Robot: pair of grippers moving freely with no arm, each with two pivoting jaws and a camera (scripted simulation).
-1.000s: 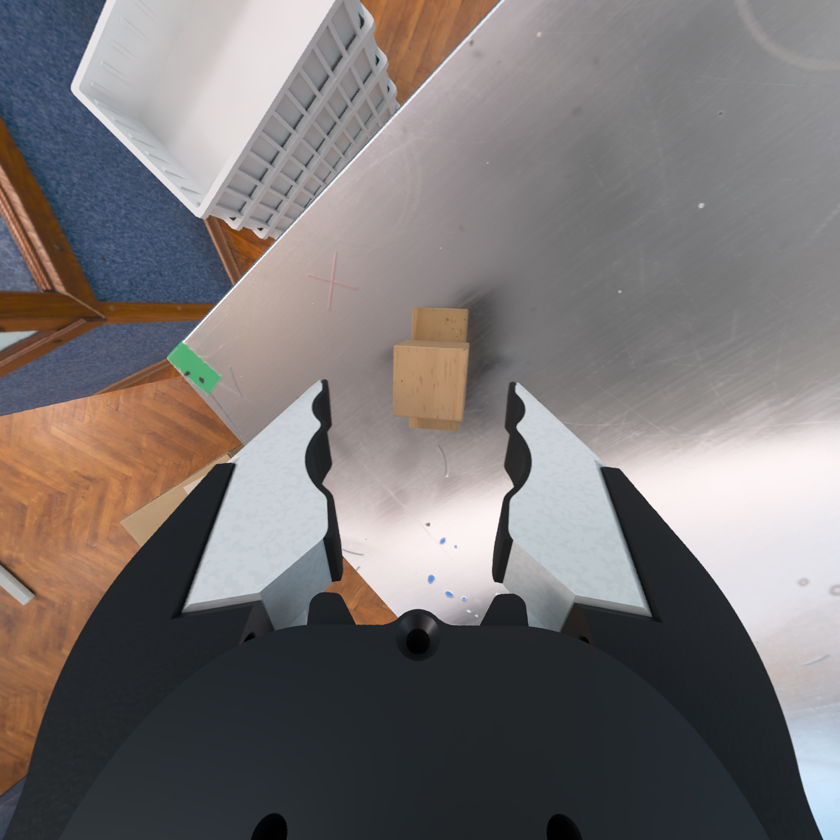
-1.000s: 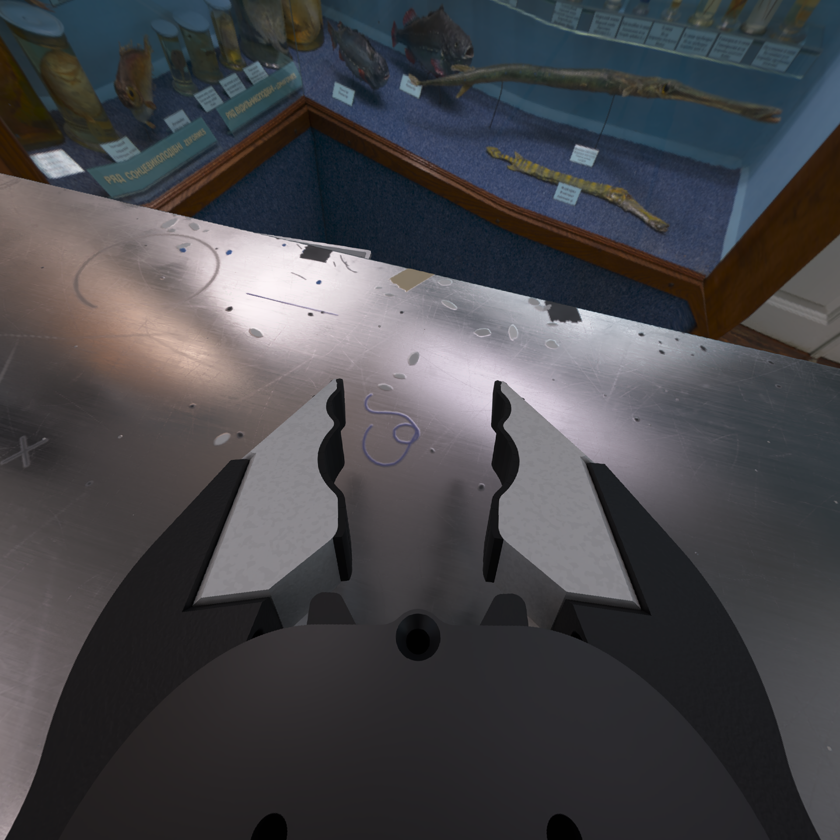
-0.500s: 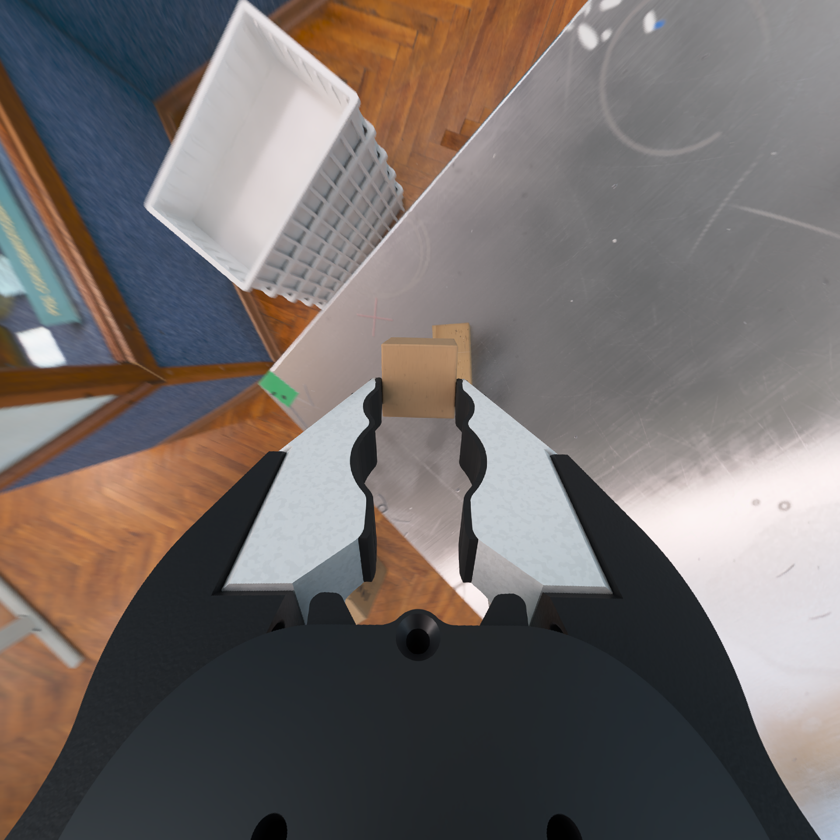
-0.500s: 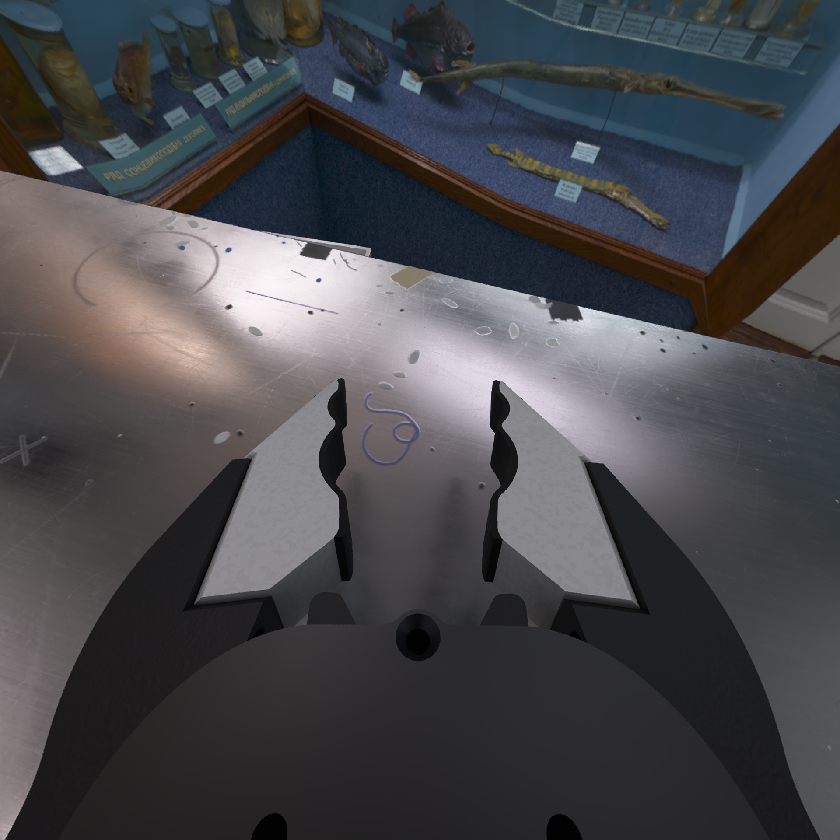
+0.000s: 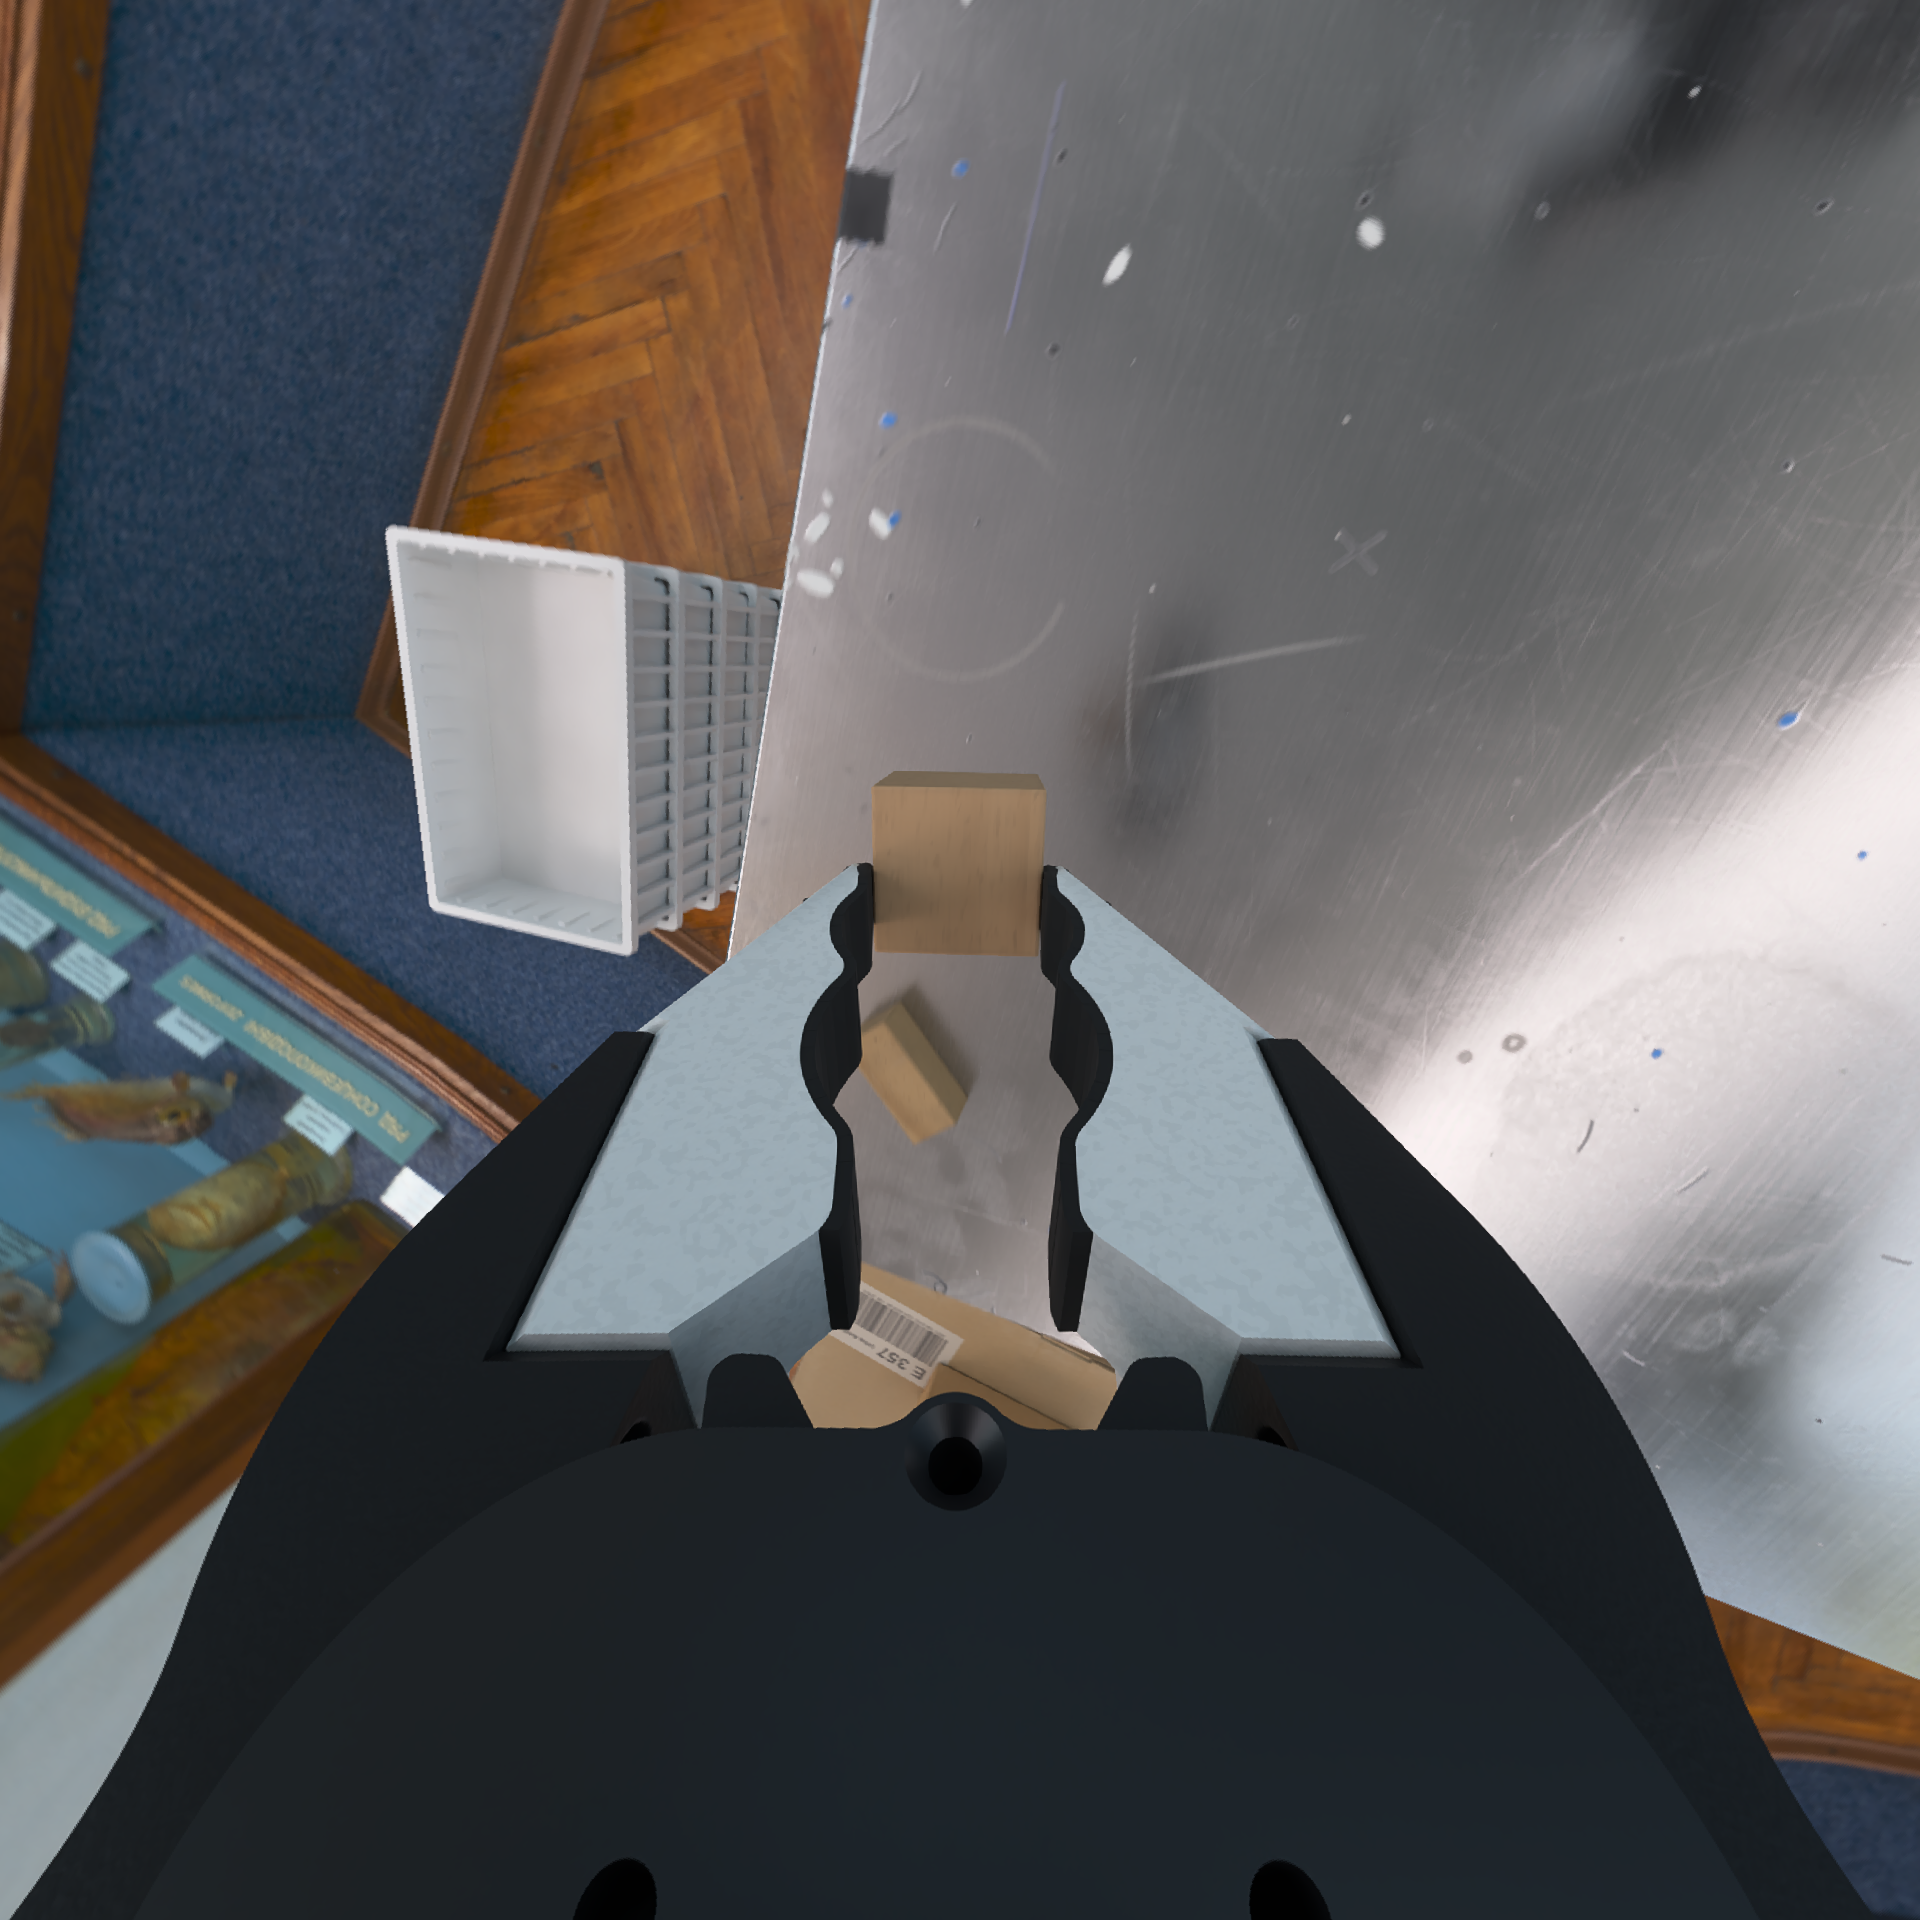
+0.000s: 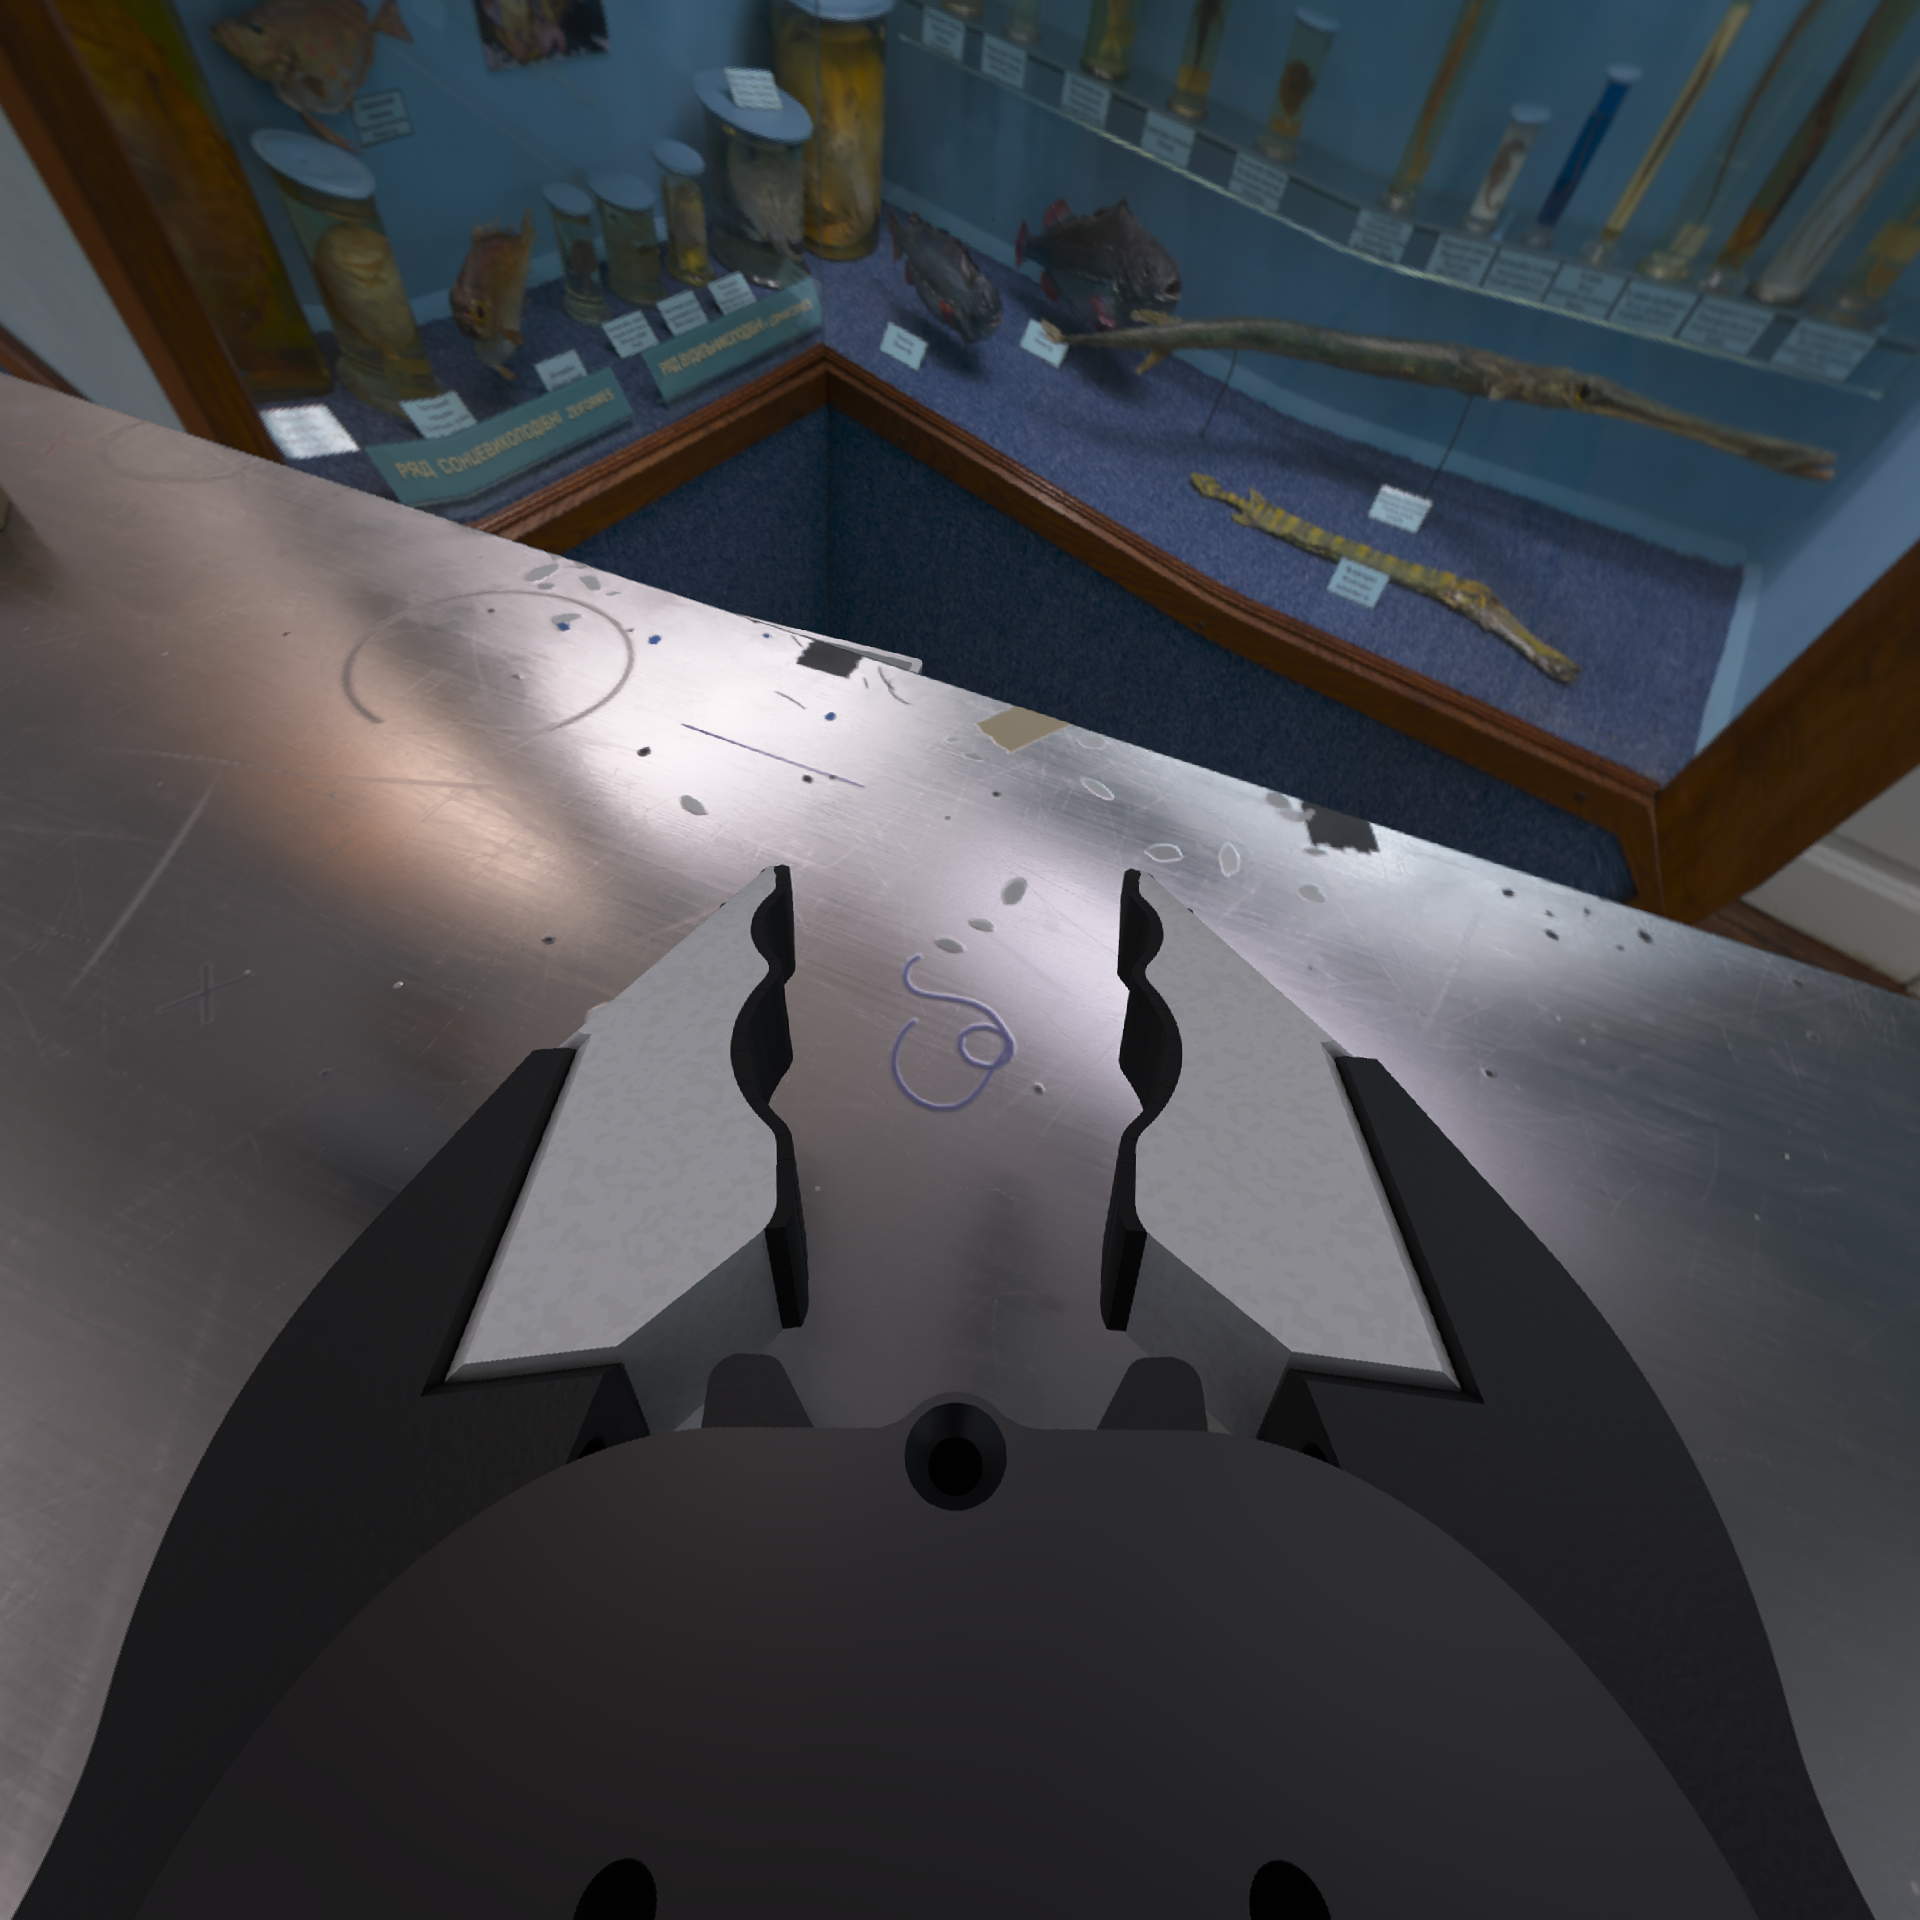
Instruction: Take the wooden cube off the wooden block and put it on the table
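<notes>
In the left wrist view my left gripper (image 5: 957,896) is shut on the wooden cube (image 5: 957,860), which sits between the fingertips, lifted well above the metal table (image 5: 1455,727). The flat wooden block (image 5: 914,1068) lies on the table below, seen between the fingers, apart from the cube. In the right wrist view my right gripper (image 6: 954,902) is open and empty, low over the table (image 6: 312,883) near its far edge.
A white plastic crate (image 5: 520,727) stands on the floor beside the table's left edge. A cardboard box (image 5: 935,1361) lies on the floor below the table's near edge. Display cases with specimens (image 6: 1143,270) stand beyond the table's far edge.
My left gripper closed on the cube, lifted it off the block and rose and turned. My right gripper tilted up a little and stayed open.
</notes>
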